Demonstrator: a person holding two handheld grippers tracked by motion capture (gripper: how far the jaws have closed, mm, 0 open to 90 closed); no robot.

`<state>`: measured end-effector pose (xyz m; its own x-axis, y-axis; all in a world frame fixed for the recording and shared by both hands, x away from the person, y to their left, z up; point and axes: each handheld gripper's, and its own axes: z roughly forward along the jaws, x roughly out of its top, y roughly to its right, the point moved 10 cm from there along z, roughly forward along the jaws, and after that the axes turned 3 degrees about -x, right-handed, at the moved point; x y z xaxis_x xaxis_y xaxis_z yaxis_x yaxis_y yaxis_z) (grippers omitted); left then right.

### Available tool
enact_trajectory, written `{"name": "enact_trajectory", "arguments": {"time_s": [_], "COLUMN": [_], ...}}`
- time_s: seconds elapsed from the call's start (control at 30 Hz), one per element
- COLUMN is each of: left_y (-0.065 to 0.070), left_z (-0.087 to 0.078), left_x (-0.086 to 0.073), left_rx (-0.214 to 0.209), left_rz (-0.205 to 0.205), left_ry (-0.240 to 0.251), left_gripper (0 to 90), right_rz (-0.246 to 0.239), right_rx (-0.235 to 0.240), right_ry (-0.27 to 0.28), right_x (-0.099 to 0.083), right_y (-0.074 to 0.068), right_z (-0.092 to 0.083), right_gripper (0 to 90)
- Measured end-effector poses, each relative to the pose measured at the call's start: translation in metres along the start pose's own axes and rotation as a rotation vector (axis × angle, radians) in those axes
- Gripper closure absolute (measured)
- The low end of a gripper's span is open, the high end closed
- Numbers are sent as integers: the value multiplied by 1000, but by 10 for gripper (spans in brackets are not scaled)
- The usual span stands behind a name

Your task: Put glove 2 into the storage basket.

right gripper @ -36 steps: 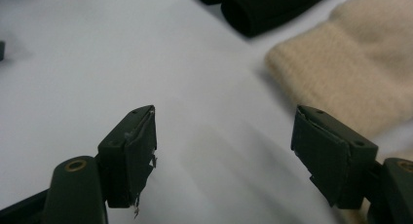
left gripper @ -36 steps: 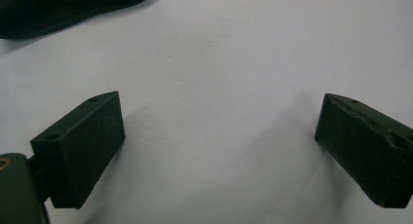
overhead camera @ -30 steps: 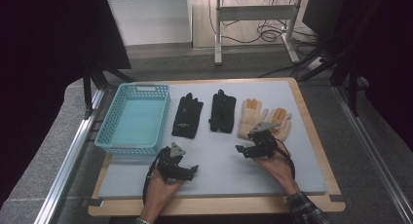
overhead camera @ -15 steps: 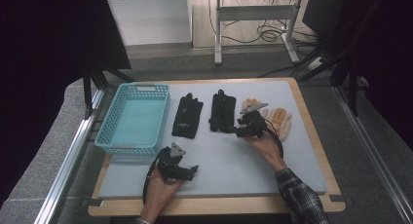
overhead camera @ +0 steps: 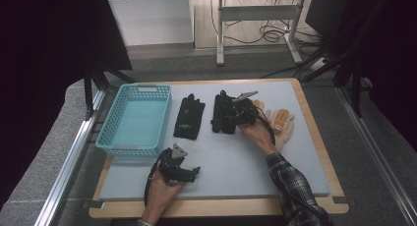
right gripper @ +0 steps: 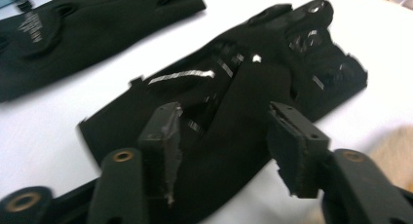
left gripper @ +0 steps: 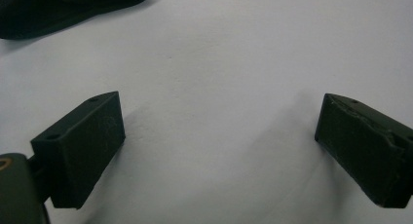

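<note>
One black glove lies lengthwise, fingers apparently away, under right gripper, jaws half-spread, unpinched

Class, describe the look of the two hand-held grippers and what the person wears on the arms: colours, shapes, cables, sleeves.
Both the left gripper and the right gripper are black, each with two blocky rectangular jaws, a grey three-cornered plate on top and a trailing black cable. The right arm wears a dark plaid sleeve.

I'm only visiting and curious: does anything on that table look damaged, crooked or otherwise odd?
One thing: the pads on the right gripper look worn, with ragged, torn edges. Its jaws, which have just been closing, stand over the black glove without pinching it. The gloves lie flat in a row beside the blue basket. Nothing is spilled.
</note>
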<state>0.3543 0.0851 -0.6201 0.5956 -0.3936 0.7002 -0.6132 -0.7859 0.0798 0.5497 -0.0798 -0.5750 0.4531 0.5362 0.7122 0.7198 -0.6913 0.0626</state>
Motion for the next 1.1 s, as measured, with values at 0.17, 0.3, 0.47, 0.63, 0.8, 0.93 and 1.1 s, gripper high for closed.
{"name": "enact_trajectory", "arguments": {"time_s": [0.17, 0.3, 0.47, 0.63, 0.8, 0.93, 1.1], "left_y": [0, 0, 0, 0, 0, 0, 0], "left_z": [0, 0, 0, 0, 0, 0, 0], "left_x": [0, 0, 0, 0, 0, 0, 0], "left_rx": [-1, -1, 0, 0, 0, 0, 0], "left_rz": [-2, -2, -1, -2, -3, -2, -1], "left_ry": [2, 2, -1, -1, -1, -1, -2], "left_gripper": [44, 44, 44, 44, 44, 44, 45], "right_rz": [13, 0, 87, 71, 62, 79, 95], "right_rx": [-34, -69, -39, -78, -87, -62, -23], "right_ry": [-25, -65, -105, -109, -124, -85, -23], "right_x": [11, 13, 10, 8, 9, 14, 22], "right_y": [7, 12, 14, 11, 8, 5, -14], "right_z": [21, 35, 42, 37, 34, 20, -11], "right_gripper": [352, 322, 426, 765, 789, 790, 789]}}
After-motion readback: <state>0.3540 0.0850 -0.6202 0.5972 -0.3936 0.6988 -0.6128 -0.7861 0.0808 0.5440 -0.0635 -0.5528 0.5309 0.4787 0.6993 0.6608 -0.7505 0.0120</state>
